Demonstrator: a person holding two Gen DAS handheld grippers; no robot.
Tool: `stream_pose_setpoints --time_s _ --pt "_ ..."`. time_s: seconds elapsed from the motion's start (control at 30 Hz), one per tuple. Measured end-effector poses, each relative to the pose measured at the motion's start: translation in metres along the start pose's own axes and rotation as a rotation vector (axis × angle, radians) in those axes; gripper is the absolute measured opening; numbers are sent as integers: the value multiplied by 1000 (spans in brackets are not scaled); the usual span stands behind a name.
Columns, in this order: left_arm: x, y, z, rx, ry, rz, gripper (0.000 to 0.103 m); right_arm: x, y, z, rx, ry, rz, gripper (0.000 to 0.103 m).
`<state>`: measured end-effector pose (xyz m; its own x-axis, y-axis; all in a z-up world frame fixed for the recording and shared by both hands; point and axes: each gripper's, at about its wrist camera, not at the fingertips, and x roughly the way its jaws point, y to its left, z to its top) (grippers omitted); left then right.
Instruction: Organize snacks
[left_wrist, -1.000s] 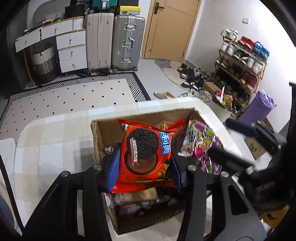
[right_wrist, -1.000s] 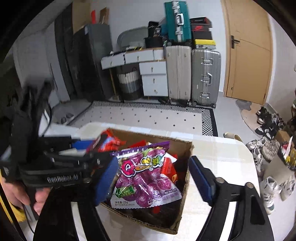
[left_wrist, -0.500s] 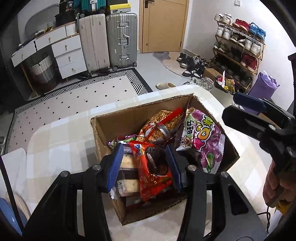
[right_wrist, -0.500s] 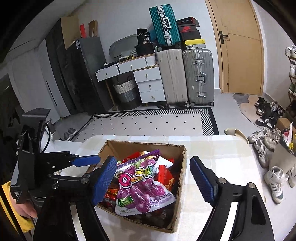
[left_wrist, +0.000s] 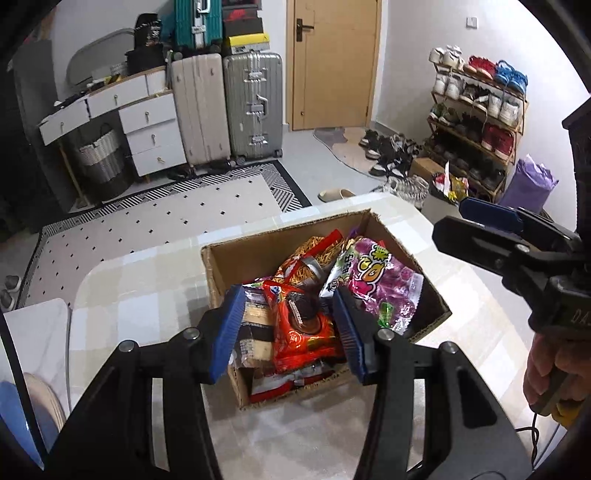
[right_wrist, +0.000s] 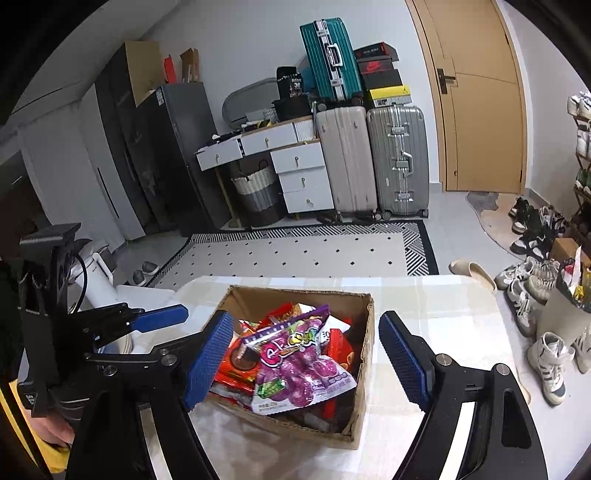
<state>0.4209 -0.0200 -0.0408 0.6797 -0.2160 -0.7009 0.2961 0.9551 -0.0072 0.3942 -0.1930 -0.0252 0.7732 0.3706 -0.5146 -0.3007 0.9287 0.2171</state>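
In the box, the red cookie pack lies at six o'clock under the open, empty left claw, whose blue pads have just spread. The right claw is open too. Lift both straight up.

You are in a lived-in home, in what looks like an entry hall or living space. At the far wall a wooden door stands closed, with a small mat and scattered shoes on the floor before it. To the right, a shoe rack is packed with sneakers. Far left, two upright suitcases stand beside a white chest of drawers, a teal case and shoeboxes piled on top, a woven laundry basket under it. A black-and-white patterned rug covers the floor between them and your desk, where a cardboard box of snacks sits.
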Motion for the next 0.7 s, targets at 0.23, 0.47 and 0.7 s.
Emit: stream_pose_setpoints --time_s 0.23,0.47,0.7 --pt "-57 -3 -1 -9 -59 39 47 -40 22 9 -34 -53 10 83" --pt "-151 -2 -4 -38 -191 81 60 -103 48 14 -69 -124 34 83" --pt "-270 -7 -40 -95 -369 139 85 -192 81 1 -139 -256 51 98"
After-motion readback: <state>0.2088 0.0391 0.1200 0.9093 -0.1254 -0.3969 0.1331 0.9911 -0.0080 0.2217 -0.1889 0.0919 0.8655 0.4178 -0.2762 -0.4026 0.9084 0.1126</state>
